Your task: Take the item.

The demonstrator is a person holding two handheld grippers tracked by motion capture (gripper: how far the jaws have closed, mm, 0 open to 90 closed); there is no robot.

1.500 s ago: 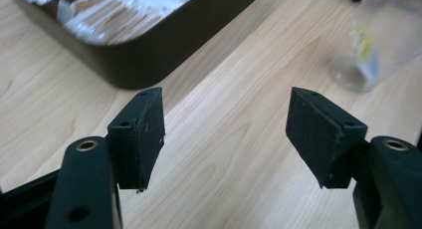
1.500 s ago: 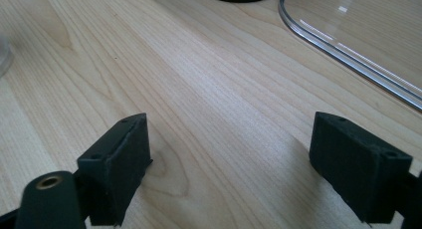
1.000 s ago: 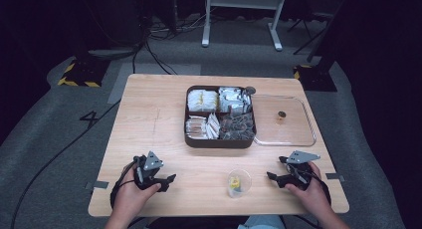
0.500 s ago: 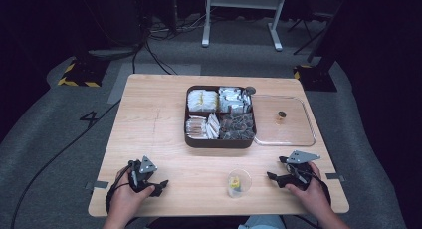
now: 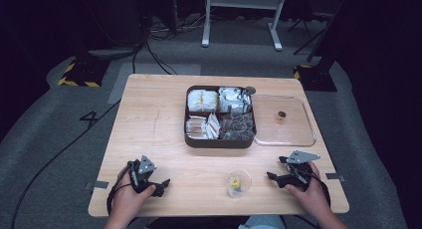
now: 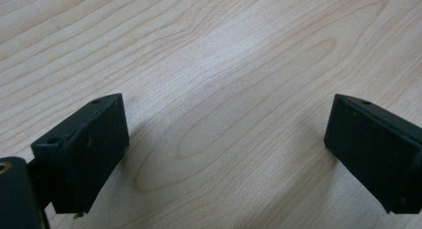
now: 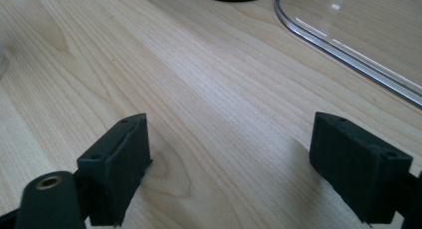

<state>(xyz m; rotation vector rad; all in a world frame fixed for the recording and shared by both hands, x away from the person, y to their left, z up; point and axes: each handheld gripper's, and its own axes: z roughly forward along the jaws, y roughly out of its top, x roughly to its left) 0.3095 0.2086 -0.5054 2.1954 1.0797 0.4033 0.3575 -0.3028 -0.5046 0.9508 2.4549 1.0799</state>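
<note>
My left gripper [image 5: 160, 185] rests low on the wooden table [image 5: 159, 114] near its front left corner, held in a hand. Its jaws stand wide apart, and in the left gripper view [image 6: 226, 139] there is bare wood between them. My right gripper [image 5: 275, 169] sits near the front right, pointing left, open as well [image 7: 234, 159] with nothing in it. Between the two grippers stands a small clear cup [image 5: 239, 183] with a yellow item inside. Neither gripper touches it.
A dark four-compartment tray [image 5: 220, 141] of wrapped snacks sits mid-table. Its clear lid [image 5: 293, 134] lies flat to the right, with a small brown knob [image 5: 281, 115] on it. In the right gripper view the lid's rim [image 7: 348, 55] curves ahead of the jaws.
My left gripper has drawn back a little toward the front edge of the table and turned slightly. The right gripper has stayed put.
</note>
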